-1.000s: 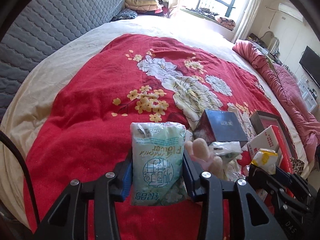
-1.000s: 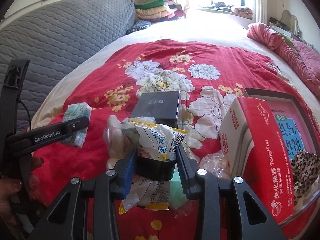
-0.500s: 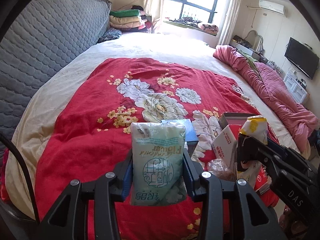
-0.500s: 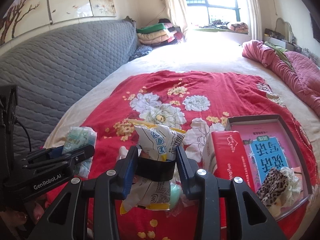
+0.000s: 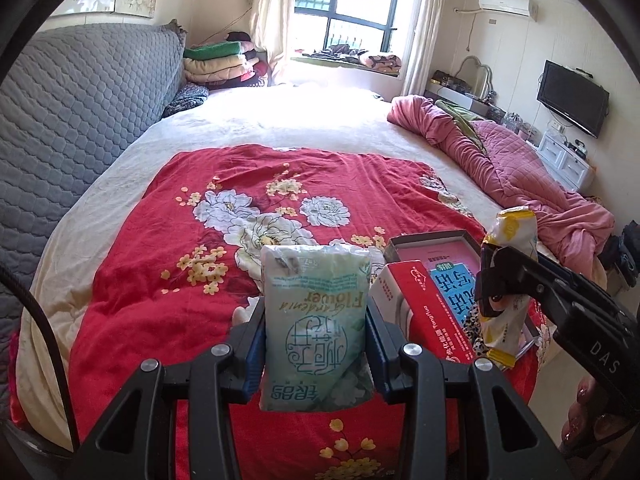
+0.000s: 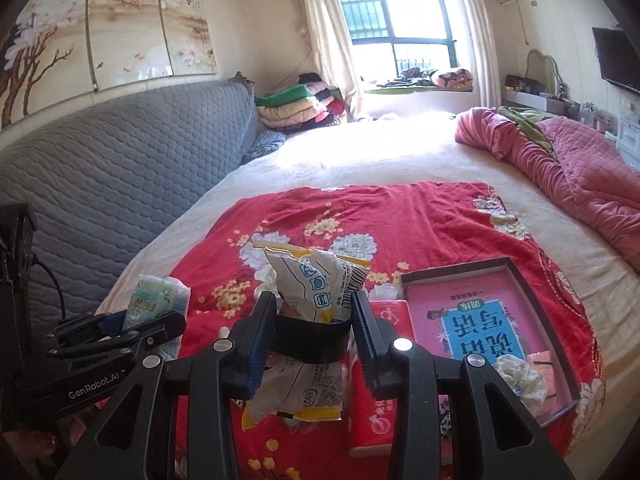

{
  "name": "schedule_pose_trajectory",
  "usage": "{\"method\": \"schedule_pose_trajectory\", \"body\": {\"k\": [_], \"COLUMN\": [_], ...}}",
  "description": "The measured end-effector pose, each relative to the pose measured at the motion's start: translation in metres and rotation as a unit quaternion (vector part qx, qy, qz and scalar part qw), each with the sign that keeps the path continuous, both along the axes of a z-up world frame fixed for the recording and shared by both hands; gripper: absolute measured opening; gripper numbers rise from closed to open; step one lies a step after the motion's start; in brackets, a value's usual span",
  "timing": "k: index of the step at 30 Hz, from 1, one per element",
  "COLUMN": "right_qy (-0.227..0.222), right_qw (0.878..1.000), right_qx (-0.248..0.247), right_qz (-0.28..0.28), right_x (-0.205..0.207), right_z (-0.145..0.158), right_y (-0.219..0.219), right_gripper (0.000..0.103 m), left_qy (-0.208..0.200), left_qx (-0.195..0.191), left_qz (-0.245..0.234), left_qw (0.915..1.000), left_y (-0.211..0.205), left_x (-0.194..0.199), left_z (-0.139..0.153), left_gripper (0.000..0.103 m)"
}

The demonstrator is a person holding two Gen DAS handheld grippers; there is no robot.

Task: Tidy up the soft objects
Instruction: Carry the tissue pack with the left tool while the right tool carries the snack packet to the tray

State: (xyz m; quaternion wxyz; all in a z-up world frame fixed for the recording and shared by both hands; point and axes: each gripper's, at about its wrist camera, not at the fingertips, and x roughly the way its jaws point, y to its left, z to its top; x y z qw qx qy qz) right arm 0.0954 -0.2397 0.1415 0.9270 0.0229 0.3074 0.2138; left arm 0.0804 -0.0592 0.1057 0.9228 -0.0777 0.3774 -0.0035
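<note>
Daylight floods in through the window point(image 5: 347, 7) far ahead of my tongs, washing out the bed point(image 5: 320, 108) beneath it; sharp focus, fisheye-bent edges, dark corners.

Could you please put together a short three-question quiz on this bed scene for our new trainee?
1. True or false: the left gripper is shut on the pale green "Flower" tissue pack.
2. What does the right gripper hold? A) a leopard-print cloth B) the white and yellow crinkled snack bag with a black band C) nothing
3. Fill in: the pink and blue book lies inside a shallow dark open ____ on the red floral blanket.

Key: 1 true; 2 B; 3 box.
</note>
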Motion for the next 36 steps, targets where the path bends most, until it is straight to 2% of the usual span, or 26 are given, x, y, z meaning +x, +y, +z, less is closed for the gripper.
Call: {"method": "schedule_pose_trajectory", "body": {"k": [13, 24, 28, 36], "right_qy": [-0.021, -0.027, -0.023, -0.003], "right_qw": [0.999, 0.996, 0.993, 0.989], "right_qx": [0.006, 0.012, 0.017, 0.006], "right_qz": [-0.039, -0.089, -0.11, -0.147], "right_x": [-0.005, 0.0, 0.006, 0.021], "right_z": [0.026, 0.033, 0.03, 0.006], "right_y": [-0.051, -0.11, -0.134, -0.173], "right_gripper": [0.038, 0.037, 0.037, 0.037], "left_qy": [-0.012, -0.009, 0.002, 0.045], "left_qx": [0.01, 0.009, 0.006, -0.007], "left_qz": [-0.037, -0.096, -0.118, -0.158], "left_qw": [0.9992, 0.9953, 0.993, 0.9864], "left_y": [-0.039, -0.105, -0.13, -0.176], "left_x": [0.004, 0.03, 0.044, 0.071], "left_z": [0.021, 0.025, 0.016, -0.025], "left_gripper": [0.043, 0.043, 0.043, 0.043]}}
